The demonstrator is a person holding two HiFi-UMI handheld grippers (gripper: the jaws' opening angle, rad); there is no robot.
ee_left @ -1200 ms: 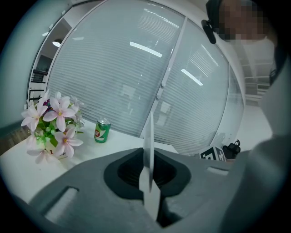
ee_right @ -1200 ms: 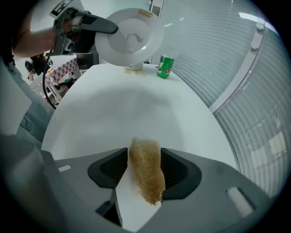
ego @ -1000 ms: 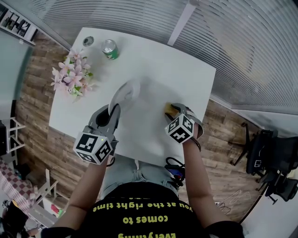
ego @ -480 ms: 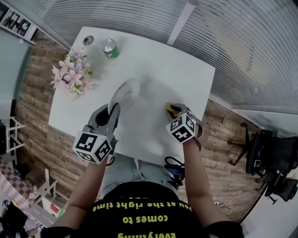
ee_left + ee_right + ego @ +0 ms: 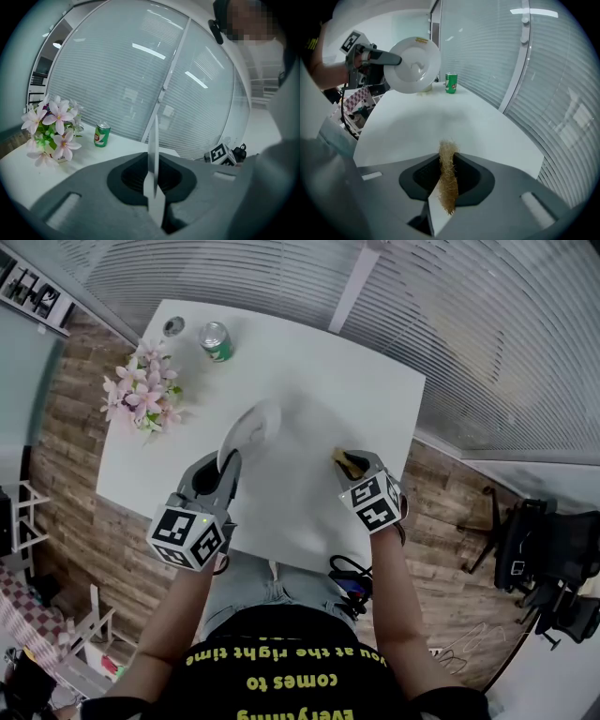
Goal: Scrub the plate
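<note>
A white plate (image 5: 251,427) is held up on edge above the white table (image 5: 328,390) by my left gripper (image 5: 228,460), which is shut on its rim. In the left gripper view the plate (image 5: 153,145) runs as a thin edge between the jaws. From the right gripper view the plate's face (image 5: 415,65) shows at upper left. My right gripper (image 5: 352,463) has just been closing on a yellowish fibrous scrubber (image 5: 448,178), and its jaws now pinch it just above the table, to the right of the plate.
A green can (image 5: 217,340) and a small round grey object (image 5: 173,325) stand at the table's far left corner. A bunch of pink flowers (image 5: 141,395) sits along the left edge. A black chair (image 5: 548,568) stands on the wooden floor at right.
The right gripper has closed on the scrubber and lifted it a little off the table. The left gripper and the plate have stayed where they were.
</note>
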